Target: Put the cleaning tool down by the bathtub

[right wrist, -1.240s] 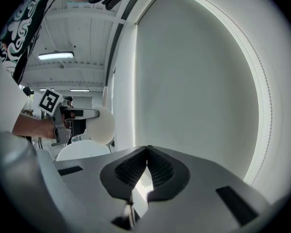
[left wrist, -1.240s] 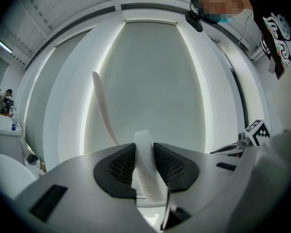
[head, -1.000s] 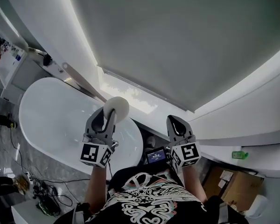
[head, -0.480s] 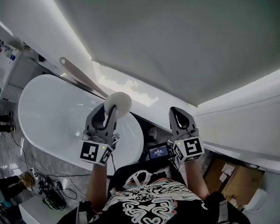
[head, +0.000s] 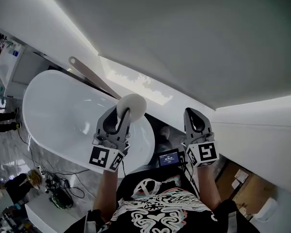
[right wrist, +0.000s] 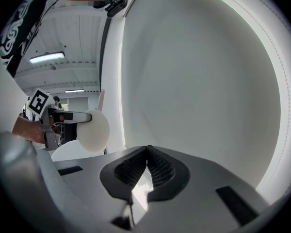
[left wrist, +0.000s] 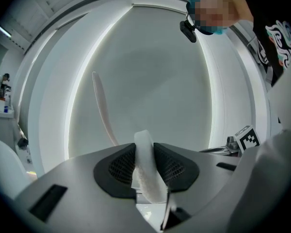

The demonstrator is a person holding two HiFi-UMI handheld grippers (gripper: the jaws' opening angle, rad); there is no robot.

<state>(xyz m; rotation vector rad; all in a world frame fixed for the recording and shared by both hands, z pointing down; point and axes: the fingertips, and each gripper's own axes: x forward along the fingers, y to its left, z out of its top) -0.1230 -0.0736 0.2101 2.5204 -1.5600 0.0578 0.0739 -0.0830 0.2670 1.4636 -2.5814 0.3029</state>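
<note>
No legible txt anywhere; small screen (head: 168,158) shows chars too tiny to read.

Black T-shirt (head: 160,210), white swirl print with teal and coral touches, behind grey left gripper (head: 118,114) and right gripper (head: 195,115); black-and-white marker cube (head: 106,158) at each gripper's rear; black mesh pads (right wrist: 160,173).

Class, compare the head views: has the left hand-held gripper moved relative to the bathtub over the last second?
No, barely: the left hand-held gripper stays over the right end of the bathtub; only the whole view shifted.
</note>
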